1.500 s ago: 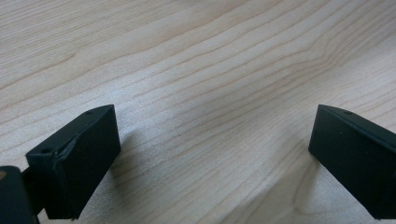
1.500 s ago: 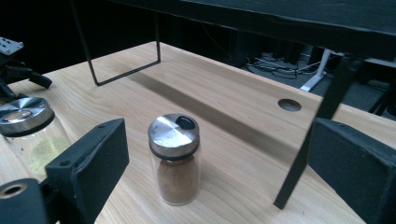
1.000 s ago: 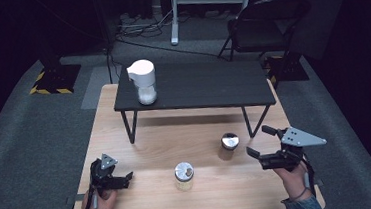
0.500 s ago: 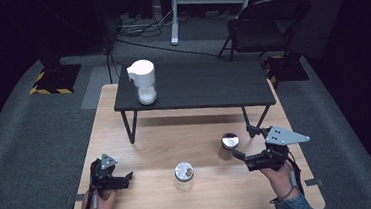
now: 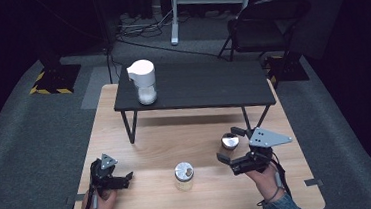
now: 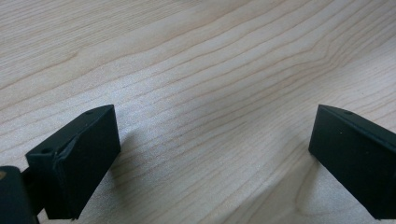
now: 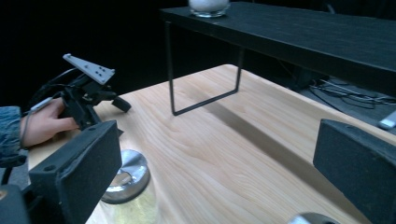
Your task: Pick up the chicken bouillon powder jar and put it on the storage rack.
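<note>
The light wooden table [image 5: 151,137] carries everything I work on. Across its far half stands a low black shelf [image 5: 207,85] on thin metal legs. On the shelf's left end sits a white-topped dispenser [image 5: 143,81] with a clear glass base holding something white.

Near the table's front edge, about midway along it, stands a glass jar with a metal lid [image 5: 184,176], its contents pale yellow. Toward the right edge, a little farther back, is a smaller dark jar with a shiny lid [image 5: 230,143].

My right gripper [image 5: 227,145] hovers near the table's front right corner, the grey three-cornered plate on top of it. Its jaws are spread wide and grasp nothing. In the high view the small dark jar lies between the two jaw tips or just beyond them; I cannot tell whether either jaw touches it. In the right gripper view the yellow jar's lid [image 7: 126,175] sits just beside my left-hand jaw, and the edge of another shiny lid [image 7: 310,218] peeks in at the bottom near the other jaw.

My left gripper [image 5: 128,178] rests low near the front left corner, well apart from both jars. In the left gripper view its jaws are released, wide apart, with bare wood grain [image 6: 210,93] between them; it holds nothing. My left hand [image 7: 44,122] around it shows in the right gripper view.
</note>
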Tool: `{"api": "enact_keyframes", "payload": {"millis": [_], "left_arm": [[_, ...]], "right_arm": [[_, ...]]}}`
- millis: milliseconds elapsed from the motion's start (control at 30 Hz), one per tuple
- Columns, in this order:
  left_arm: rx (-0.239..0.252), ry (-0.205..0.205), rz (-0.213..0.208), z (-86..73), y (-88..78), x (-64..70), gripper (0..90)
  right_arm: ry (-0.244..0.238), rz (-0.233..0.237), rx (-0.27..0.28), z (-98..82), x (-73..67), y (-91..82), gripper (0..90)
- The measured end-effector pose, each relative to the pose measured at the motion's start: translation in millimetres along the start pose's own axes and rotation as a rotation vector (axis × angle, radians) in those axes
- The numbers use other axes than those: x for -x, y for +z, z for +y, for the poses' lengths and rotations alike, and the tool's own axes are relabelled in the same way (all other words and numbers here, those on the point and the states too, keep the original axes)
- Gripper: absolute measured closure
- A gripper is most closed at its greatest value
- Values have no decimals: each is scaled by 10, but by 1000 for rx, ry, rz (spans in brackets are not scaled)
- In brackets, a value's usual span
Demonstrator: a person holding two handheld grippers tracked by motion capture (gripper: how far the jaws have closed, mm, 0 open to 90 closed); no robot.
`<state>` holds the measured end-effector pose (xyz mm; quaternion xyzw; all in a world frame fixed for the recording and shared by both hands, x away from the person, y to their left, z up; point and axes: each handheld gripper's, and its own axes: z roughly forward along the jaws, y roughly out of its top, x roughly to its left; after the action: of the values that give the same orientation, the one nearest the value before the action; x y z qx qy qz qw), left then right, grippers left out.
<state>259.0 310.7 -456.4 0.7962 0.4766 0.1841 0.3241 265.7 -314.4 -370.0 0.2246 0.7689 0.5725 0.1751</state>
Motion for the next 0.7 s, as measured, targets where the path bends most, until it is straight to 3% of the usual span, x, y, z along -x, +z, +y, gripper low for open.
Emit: {"api": "enact_keyframes", "payload": {"millis": [433, 700], "left_arm": [[0, 0, 0, 0, 0, 0, 19], [0, 0, 0, 0, 0, 0, 20]], "right_arm": [[5, 85, 16, -69, -148, 326, 0], [0, 98, 14, -147, -263, 475, 0]]}}
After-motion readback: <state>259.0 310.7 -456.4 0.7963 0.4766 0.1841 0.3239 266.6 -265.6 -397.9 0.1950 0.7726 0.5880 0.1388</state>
